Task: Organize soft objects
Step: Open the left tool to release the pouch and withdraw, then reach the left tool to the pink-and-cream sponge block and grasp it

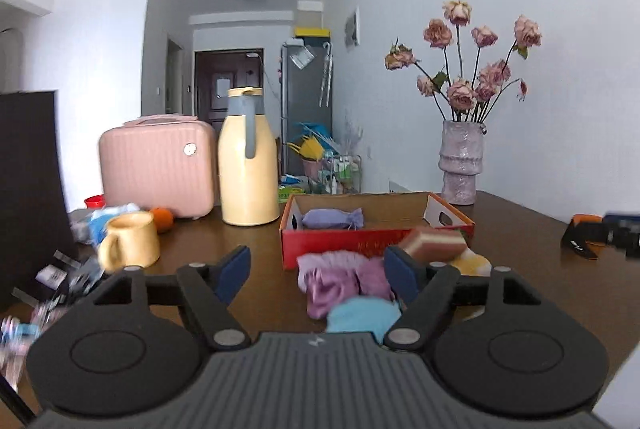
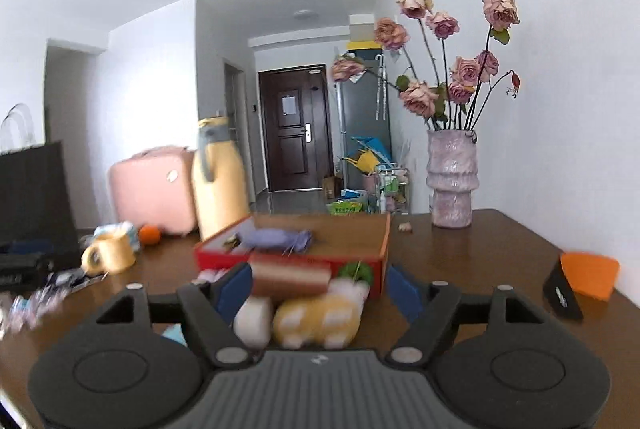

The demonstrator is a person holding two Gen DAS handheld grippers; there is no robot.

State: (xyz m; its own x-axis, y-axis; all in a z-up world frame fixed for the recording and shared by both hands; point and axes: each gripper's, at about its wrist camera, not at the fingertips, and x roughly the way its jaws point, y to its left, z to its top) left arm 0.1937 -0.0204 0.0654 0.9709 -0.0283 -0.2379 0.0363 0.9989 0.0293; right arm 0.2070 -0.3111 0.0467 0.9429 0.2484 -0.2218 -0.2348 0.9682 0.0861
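Left gripper: I see fingers spread, empty.
Right gripper: released too.
Yellow plush: light, squashy; I'd pinch its middle.

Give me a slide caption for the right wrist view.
Open right gripper hovers over a yellow plush toy before the red box.

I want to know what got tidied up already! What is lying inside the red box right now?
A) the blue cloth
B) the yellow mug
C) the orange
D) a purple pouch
D: the purple pouch lies alone inside the red box, while the orange and the yellow mug sit on the table to its left and the blue cloth lies in front of it.
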